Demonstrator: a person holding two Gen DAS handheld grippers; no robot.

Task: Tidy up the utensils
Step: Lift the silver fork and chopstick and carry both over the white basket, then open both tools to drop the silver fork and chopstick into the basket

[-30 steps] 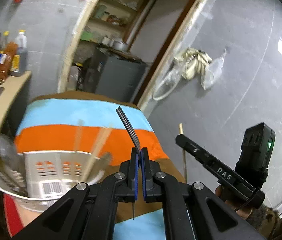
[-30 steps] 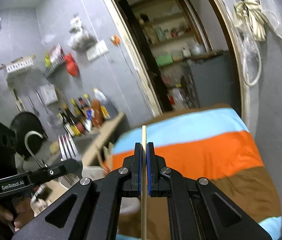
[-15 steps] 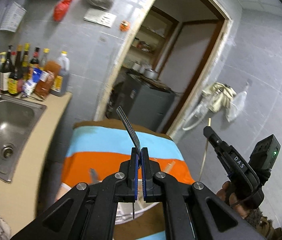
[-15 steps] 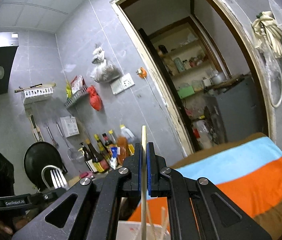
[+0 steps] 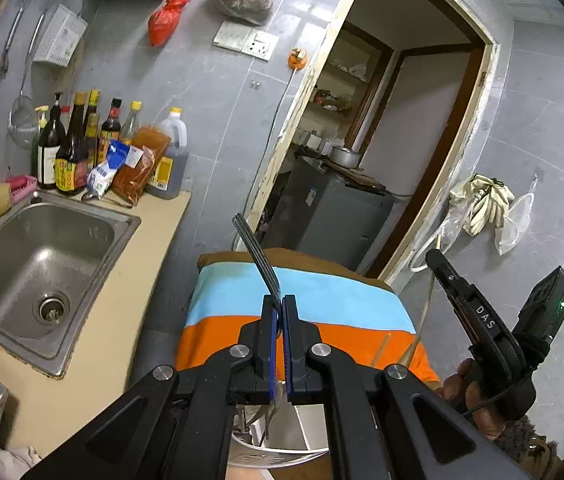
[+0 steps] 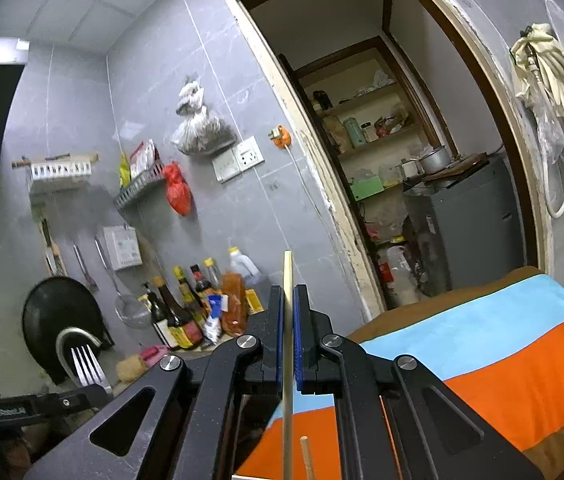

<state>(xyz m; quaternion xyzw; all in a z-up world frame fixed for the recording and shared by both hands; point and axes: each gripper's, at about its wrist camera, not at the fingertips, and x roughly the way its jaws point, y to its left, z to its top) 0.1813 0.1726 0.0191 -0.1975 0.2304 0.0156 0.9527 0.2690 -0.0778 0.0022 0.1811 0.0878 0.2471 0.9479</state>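
My left gripper [image 5: 280, 300] is shut on a metal fork [image 5: 256, 254], whose tines rise up and to the left of the pads; its tines [image 6: 86, 366] also show at the lower left of the right wrist view. My right gripper [image 6: 289, 292] is shut on a pale wooden chopstick [image 6: 287, 320] that stands upright between the blue pads. In the left wrist view the right gripper [image 5: 435, 258] is held by a hand at the right, with the chopstick [image 5: 423, 312] hanging below it. A white utensil basket [image 5: 293, 436] sits partly hidden under my left gripper.
A table under a blue, orange and brown striped cloth [image 5: 321, 292] lies ahead. A steel sink [image 5: 38, 268] in a beige counter is at the left, with sauce bottles [image 5: 78, 148] behind it. A doorway [image 6: 393, 160] with a grey cabinet is beyond.
Both grippers have risen away from the basket and swung left, still gripping the fork and chopstick. The sink and bottles have come into the left wrist view; the basket has dropped low.
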